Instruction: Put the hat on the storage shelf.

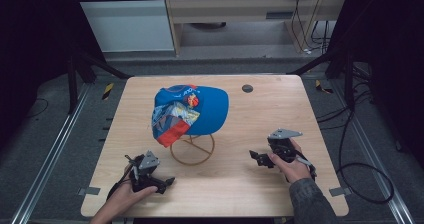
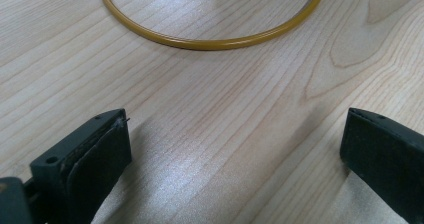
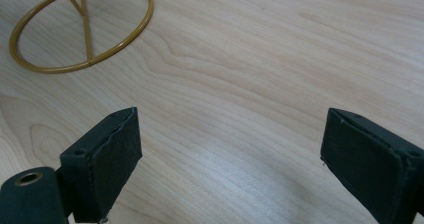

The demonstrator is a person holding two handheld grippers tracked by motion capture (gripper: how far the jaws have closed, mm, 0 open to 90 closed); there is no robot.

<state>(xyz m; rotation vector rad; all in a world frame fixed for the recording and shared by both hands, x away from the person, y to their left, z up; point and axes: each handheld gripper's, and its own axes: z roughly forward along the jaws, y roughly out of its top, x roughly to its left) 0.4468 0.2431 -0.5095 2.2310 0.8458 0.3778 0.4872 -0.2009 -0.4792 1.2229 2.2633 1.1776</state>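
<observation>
One blue cap (image 1: 192, 111) with red and yellow patches sits on a gold wire stand (image 1: 192, 149) in the middle of the table (image 1: 280, 104). The left gripper (image 1: 167, 182) is at the lower left, near the stand's ring. The right gripper (image 1: 254, 156) is at the lower right, farther away. Both have wide jaws with only bare wood between them. The cap is above both.

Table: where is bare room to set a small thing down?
The table is bare between the cap and its right edge, and along the front edge between the left gripper and the right gripper. It is crowded at the middle, around the gold wire stand under the cap.
</observation>
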